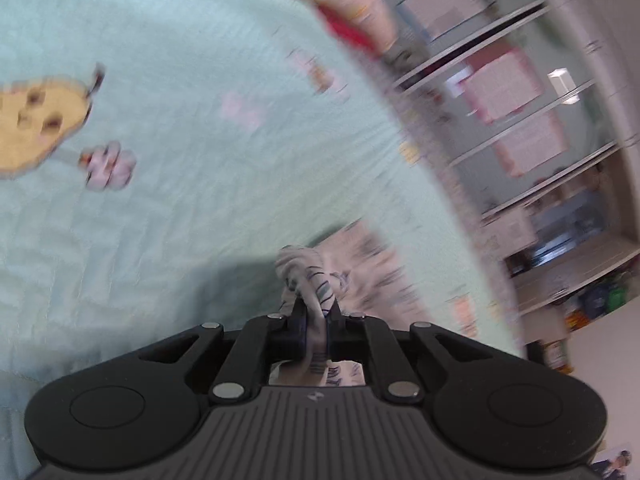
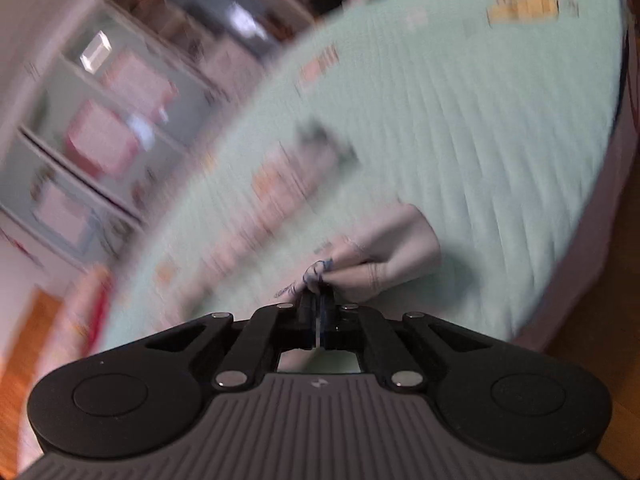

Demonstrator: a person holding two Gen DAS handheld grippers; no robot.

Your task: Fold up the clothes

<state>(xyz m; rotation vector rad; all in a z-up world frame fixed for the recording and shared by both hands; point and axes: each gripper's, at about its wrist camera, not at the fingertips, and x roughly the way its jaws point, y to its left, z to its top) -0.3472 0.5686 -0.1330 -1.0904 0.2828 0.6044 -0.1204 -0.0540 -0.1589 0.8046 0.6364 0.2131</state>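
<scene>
Mint-green bedding [image 1: 180, 220] printed with cartoon shapes fills most of both wrist views, a bed rather than a bench, its quilted surface smeared by motion blur. Beyond its far edge stands a pale shelving unit [image 1: 512, 92] with pinkish boxes on its shelves, their contents too blurred to tell; wooden floor [image 2: 600, 380] shows at the right of the right wrist view. On the bedding lies a pale garment [image 2: 384, 256] with dark striped markings, spread low and near both cameras; its long axis cannot be judged, since only small parts show. The left gripper [image 1: 316, 312] has its jaws closed tight on a bunched, striped fold of the garment [image 1: 308, 276], which rises as a twisted knot just past the tips and also hangs down behind them. The right gripper [image 2: 318, 308] likewise has its jaws pinched nearly together on a thin edge of the same cloth, the fabric fanning away to the far right from the tips.
</scene>
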